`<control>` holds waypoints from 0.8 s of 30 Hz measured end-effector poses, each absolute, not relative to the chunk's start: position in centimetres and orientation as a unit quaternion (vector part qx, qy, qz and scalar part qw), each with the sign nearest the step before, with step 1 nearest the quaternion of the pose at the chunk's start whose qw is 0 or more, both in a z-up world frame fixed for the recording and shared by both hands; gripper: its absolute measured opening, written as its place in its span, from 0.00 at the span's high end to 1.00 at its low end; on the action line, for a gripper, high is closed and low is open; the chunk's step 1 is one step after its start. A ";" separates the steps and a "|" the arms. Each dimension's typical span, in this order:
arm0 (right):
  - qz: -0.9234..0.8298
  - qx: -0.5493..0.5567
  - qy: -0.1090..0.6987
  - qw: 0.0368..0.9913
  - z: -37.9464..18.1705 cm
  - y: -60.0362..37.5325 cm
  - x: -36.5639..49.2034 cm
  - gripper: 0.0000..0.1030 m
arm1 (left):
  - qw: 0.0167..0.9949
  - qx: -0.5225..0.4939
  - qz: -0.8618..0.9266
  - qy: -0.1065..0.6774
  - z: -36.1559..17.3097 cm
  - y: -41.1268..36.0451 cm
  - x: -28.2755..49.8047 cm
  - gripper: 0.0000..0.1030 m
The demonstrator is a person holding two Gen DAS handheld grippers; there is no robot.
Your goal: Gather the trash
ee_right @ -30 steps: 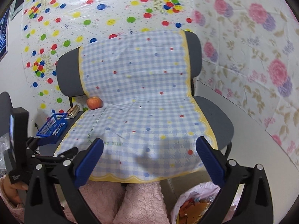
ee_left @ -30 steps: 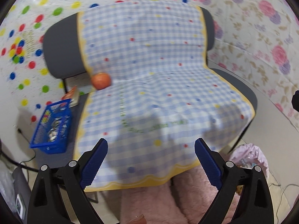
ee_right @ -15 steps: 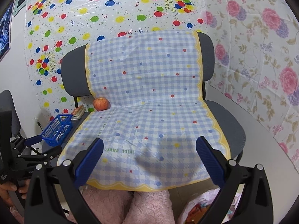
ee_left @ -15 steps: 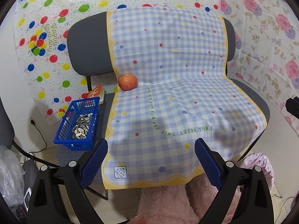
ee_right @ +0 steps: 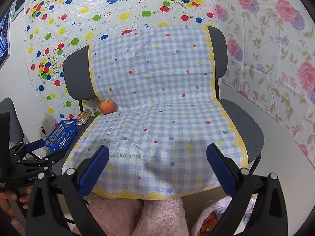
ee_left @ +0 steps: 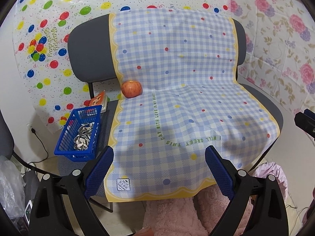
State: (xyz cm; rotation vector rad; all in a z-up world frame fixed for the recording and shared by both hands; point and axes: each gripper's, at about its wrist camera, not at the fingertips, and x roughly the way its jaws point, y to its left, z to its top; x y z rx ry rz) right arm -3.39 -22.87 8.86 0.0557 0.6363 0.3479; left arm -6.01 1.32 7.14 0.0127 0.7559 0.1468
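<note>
1. Left wrist view: the left tool (ee_left: 159,165) hangs released, jaws wide and empty, over the checked cloth (ee_left: 177,102) on a chair. Seed shells (ee_left: 83,136) fill a blue basket (ee_left: 78,153) on the left; an apple (ee_left: 131,89) rests at the seat's back.
2. Right wrist view: the right tool (ee_right: 157,160) is likewise released and empty. A trash bag (ee_right: 214,216) sits low right; the basket (ee_right: 61,135) is far left.

Counted — one apple (ee_left: 131,88), one blue basket (ee_left: 78,135) of seed shells, one checked cloth (ee_left: 177,102), one grey chair (ee_left: 88,55), one pink trash bag (ee_right: 216,214), two grippers — left (ee_left: 159,170), right (ee_right: 157,167).
</note>
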 end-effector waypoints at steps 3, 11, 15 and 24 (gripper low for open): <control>0.170 0.028 0.311 0.935 8.8 -23.0 -3.4 0.06 | 0.927 0.006 0.071 0.368 7.2 1.3 -6.1 0.10; 0.174 0.026 0.312 0.934 8.7 -23.0 -3.4 0.06 | 0.927 0.006 0.073 0.367 7.3 1.3 -6.0 0.10; 0.173 0.027 0.313 0.933 8.6 -22.9 -3.4 0.06 | 0.927 0.006 0.073 0.368 7.4 1.3 -6.1 0.10; 0.175 0.027 0.319 0.931 8.2 -22.6 -3.3 0.06 | 0.927 0.005 0.075 0.368 7.4 1.2 -6.1 0.10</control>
